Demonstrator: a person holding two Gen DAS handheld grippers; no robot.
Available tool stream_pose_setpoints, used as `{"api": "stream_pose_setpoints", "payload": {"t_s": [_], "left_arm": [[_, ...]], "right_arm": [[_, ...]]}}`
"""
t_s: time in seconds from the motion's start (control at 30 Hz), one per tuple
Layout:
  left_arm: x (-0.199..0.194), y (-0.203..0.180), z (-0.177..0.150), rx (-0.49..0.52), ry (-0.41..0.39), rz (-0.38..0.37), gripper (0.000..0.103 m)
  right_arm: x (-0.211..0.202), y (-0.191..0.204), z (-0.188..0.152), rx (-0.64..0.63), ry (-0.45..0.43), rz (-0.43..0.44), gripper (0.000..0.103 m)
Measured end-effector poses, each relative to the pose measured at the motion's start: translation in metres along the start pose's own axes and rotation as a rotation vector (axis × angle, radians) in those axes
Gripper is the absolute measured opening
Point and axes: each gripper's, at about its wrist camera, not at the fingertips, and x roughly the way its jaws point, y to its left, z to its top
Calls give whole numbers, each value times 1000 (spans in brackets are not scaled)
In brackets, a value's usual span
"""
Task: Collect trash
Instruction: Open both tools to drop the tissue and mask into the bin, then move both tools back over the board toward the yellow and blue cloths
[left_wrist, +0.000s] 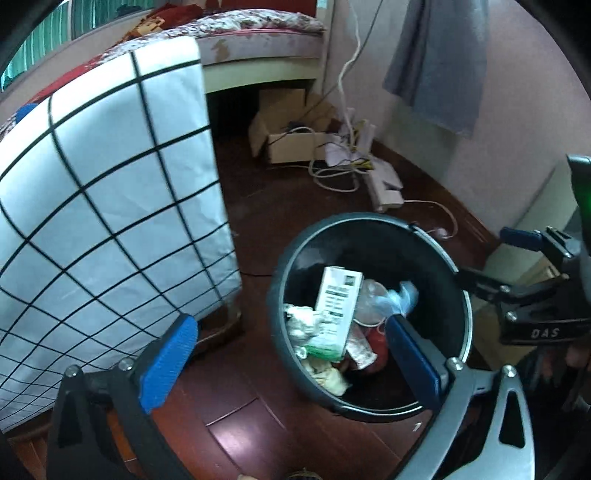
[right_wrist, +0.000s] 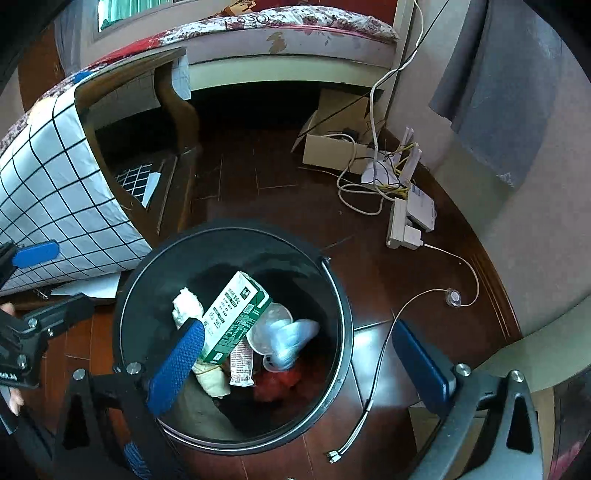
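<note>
So, landmark is the bin (right_wrist: 236, 332), a black round bucket on the dark wood floor (right_wrist: 280, 192). Beyond the bin, the bed (right_wrist: 288, 40) with a floral cover runs along the far wall. Left of the bin hangs a white cloth (left_wrist: 110, 206) with a black grid, draped over a wooden table (right_wrist: 177, 103); its edge comes just beside the bin rim. Up and right of the bin, a grey towel (right_wrist: 509, 96) hangs on the wall. Far right of the bin, an open cardboard box (right_wrist: 332, 147) sits by the bed, with a router (right_wrist: 384, 166) and tangled cables beside it, then a power strip (right_wrist: 402, 225) nearer the bin. A thin cable (right_wrist: 380, 354) trails past the bin's right side.

Inside the bin: a green-white carton (right_wrist: 232, 317) lies tilted on top, a crumpled tissue (right_wrist: 186, 306) to its left, a blue-white plastic wad (right_wrist: 291, 339) to its right, red wrapper underneath.

Left gripper (left_wrist: 291, 365) hovers over the bin's left rim, fingers spread wide, nothing between them. Right gripper (right_wrist: 299, 365) hangs over the bin, fingers also spread, empty.
</note>
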Motion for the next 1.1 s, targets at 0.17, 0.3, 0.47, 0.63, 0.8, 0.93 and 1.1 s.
{"api": "stream_pose_setpoints", "payload": {"t_s": [0.17,0.3,0.47,0.63,0.8,0.93,1.1], "left_arm": [[-1,-3,-2,13,-9,22,102],[-1,-2,-2,18,-12,26,102],[-5,-3,-2,28,-14,42,102],[-9,-3,0,28,-24,42,102],[-14,0,1,24,-36,52,102],[-23,3,3,13,-51,55,102],[-33,7,4,6,-70,70,102]], "right_arm": [[-1,6,0,-20,-7,-5,102],[-2,7,-1,-27,-17,-9,102],[-3,7,-2,-26,-18,-12,102],[-6,10,-2,-42,-27,-19,102],[-13,12,0,-45,-36,-17,102],[-24,16,4,-47,-61,-15,102],[-37,23,13,-52,-91,-7,102]]}}
